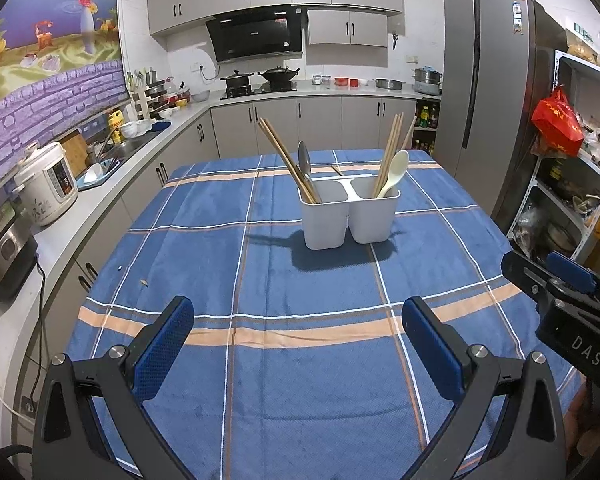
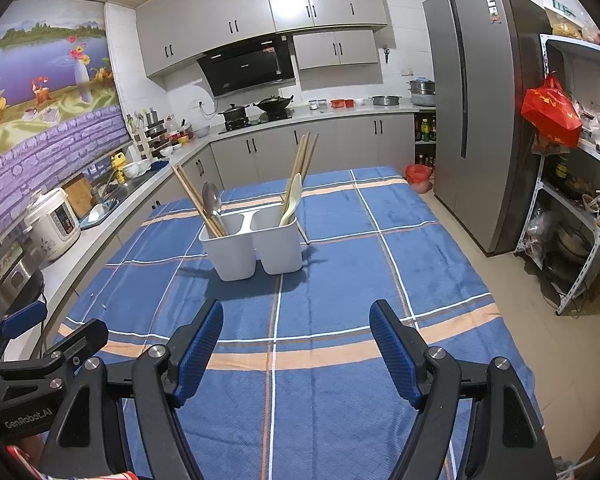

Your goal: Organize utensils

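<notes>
A white two-compartment utensil holder [image 1: 350, 216] [image 2: 252, 246] stands mid-table on the blue plaid cloth [image 1: 280, 280] [image 2: 320, 280]. Its left compartment holds wooden chopsticks [image 1: 284, 156] [image 2: 196, 200] and a metal spoon [image 1: 305, 164] [image 2: 211, 200]. Its right compartment holds more chopsticks [image 1: 392, 148] [image 2: 302, 160] and a cream plastic spoon [image 1: 396, 168] [image 2: 293, 200]. One loose chopstick [image 1: 337, 170] [image 2: 303, 236] lies on the cloth behind the holder. My left gripper [image 1: 298, 320] is open and empty near the table's front. My right gripper [image 2: 296, 324] [image 1: 540, 272] is open and empty beside it.
A kitchen counter [image 1: 100, 196] with a rice cooker [image 1: 46, 184], sink and dishes runs along the left. A grey fridge [image 1: 488, 112] [image 2: 476, 120] and a cluttered metal shelf [image 1: 572, 184] [image 2: 572, 208] with a red bag stand on the right. A stove with pots is at the back.
</notes>
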Tool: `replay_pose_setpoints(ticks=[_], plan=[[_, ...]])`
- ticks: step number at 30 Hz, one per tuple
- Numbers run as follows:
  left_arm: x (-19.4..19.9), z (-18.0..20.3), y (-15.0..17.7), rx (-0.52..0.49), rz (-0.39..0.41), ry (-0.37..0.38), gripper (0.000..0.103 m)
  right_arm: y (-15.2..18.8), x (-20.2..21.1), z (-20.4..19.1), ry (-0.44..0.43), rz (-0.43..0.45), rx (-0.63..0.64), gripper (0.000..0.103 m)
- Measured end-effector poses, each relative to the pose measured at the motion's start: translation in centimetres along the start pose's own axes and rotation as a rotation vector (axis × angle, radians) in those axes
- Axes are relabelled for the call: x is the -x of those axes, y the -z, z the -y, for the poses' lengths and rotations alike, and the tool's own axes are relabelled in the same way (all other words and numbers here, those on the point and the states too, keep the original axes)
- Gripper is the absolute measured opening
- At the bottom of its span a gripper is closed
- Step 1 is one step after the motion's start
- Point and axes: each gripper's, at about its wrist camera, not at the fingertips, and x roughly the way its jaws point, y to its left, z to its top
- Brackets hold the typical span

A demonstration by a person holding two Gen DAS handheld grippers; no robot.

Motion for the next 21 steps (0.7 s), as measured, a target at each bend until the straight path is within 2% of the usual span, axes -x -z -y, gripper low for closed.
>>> replay_pose_setpoints(ticks=[21], plan=[[0.11, 0.77, 0.44, -0.003, -0.003, 0.004, 0.103, 0.44, 0.35, 0.19, -0.001, 0.006, 0.01, 0.08]])
